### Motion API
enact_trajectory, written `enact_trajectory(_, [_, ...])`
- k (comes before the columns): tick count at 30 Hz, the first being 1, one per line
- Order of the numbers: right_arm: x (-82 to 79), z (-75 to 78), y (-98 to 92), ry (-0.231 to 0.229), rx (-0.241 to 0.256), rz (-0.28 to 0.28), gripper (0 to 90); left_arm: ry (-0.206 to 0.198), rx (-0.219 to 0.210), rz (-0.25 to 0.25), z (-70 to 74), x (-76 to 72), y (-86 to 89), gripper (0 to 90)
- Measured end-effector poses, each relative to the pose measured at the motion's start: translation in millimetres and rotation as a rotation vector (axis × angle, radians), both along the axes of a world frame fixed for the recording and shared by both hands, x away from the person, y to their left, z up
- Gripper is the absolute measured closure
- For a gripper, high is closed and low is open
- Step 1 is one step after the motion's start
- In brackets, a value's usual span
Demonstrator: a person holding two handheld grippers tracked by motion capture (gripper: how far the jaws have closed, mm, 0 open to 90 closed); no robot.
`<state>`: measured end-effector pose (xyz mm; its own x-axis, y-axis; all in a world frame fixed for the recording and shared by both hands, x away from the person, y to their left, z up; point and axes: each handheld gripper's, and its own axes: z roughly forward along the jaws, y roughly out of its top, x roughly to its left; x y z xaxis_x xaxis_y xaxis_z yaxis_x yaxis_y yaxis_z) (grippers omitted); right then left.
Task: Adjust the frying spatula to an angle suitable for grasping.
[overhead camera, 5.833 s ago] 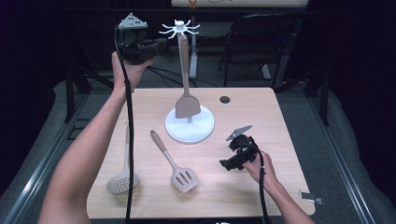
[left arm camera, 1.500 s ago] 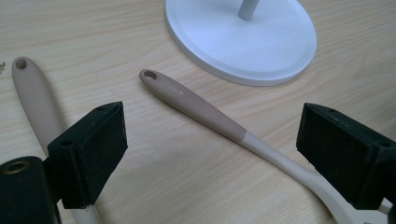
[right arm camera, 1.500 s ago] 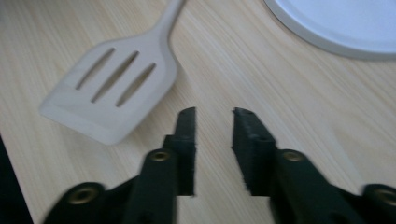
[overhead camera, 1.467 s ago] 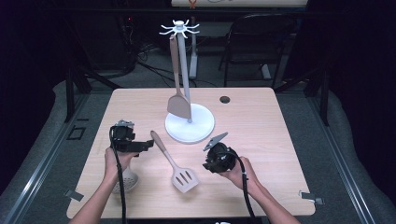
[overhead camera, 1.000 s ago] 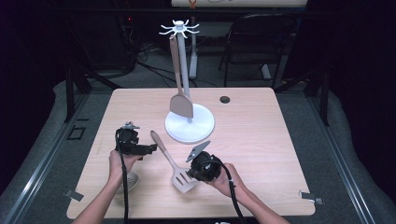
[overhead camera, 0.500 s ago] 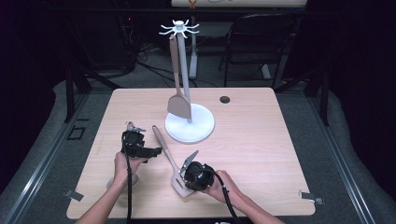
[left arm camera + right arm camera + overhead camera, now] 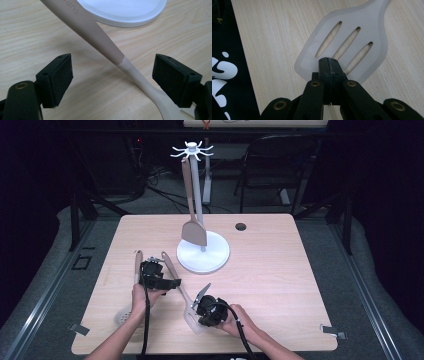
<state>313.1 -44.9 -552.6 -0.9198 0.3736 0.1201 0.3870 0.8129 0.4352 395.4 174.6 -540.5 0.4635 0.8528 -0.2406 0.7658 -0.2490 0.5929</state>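
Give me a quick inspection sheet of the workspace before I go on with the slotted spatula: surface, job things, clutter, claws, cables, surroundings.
Surface: light wood table, flat, no spills seen.
Job's things: slotted spatula lying flat on the table; white hook stand at the table's middle with a solid spatula hanging from it.
Clutter: skimmer lying at the left; small dark round thing near the far edge.
Claws: left claw open, its jaws either side of the slotted spatula's handle, not touching; right claw shut, tips resting on the blade's edge.
Cables: black cable along the left forearm, another by the right hand.
Surroundings: dark room, chair behind the table.
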Motion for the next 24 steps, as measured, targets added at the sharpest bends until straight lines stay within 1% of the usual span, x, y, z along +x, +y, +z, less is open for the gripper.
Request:
enact_trajectory(1, [0.2, -0.1, -0.3, -0.003, 0.001, 0.005, 90.0, 0.005, -0.001, 0.001, -3.0, 3.7, -3.5, 19.5])
enact_trajectory(3, [0.3, -0.2, -0.3, -0.002, 0.002, 0.006, 90.0, 0.011, -0.002, -0.004, -5.2, 6.5, -6.1, 21.6])
enact_trajectory(4, [1.4, 0.4, -1.2, -0.008, -0.015, 0.015, 90.0, 0.007, 0.001, -0.004, -6.0, 7.4, -7.0, 23.0])
enact_trajectory(5, [1.2, -0.1, -1.1, -0.003, -0.004, 0.009, 90.0, 0.007, 0.001, -0.004, -6.0, 7.4, -7.0, 25.3])
enact_trajectory(7, [1.8, -0.4, -1.6, 0.000, 0.001, 0.007, 90.0, 0.008, -0.005, -0.008, -8.8, 10.3, -8.1, 30.3])
enact_trajectory(8, [2.1, -0.4, -1.8, 0.005, 0.004, 0.007, 90.0, 0.019, -0.012, -0.007, -11.6, 12.3, -9.0, 31.7])
enact_trajectory(10, [2.5, -0.3, -2.0, 0.008, 0.003, 0.009, 90.0, 0.027, -0.014, -0.006, -13.4, 13.6, -9.7, 35.7])
enact_trajectory(11, [2.5, -0.3, -2.0, 0.008, 0.003, 0.009, 90.0, 0.029, -0.017, -0.005, -14.8, 14.6, -10.1, 35.7])
enact_trajectory(12, [2.6, -0.3, -2.1, 0.006, 0.002, 0.010, 90.0, 0.035, -0.015, 0.003, -16.6, 16.3, -10.9, 39.1])
enact_trajectory(14, [2.6, -0.3, -2.1, 0.007, 0.002, 0.009, 90.0, 0.038, -0.018, 0.005, -16.8, 17.3, -12.0, 42.8])
enact_trajectory(18, [2.8, -0.3, -2.2, 0.007, 0.003, 0.009, 90.0, 0.040, -0.016, 0.009, -17.4, 18.8, -12.8, 46.3])
enact_trajectory(20, [2.9, -0.3, -2.3, 0.008, 0.002, 0.009, 90.0, 0.044, -0.024, 0.018, -19.2, 20.5, -12.3, 49.3])
enact_trajectory(21, [2.8, -0.3, -2.2, 0.007, 0.003, 0.010, 90.0, 0.053, -0.035, 0.019, -20.6, 22.2, -11.4, 50.1])
enact_trajectory(24, [2.7, -0.2, -2.0, 0.008, 0.001, 0.011, 90.0, 0.062, -0.042, 0.021, -21.5, 23.3, -11.4, 51.5])
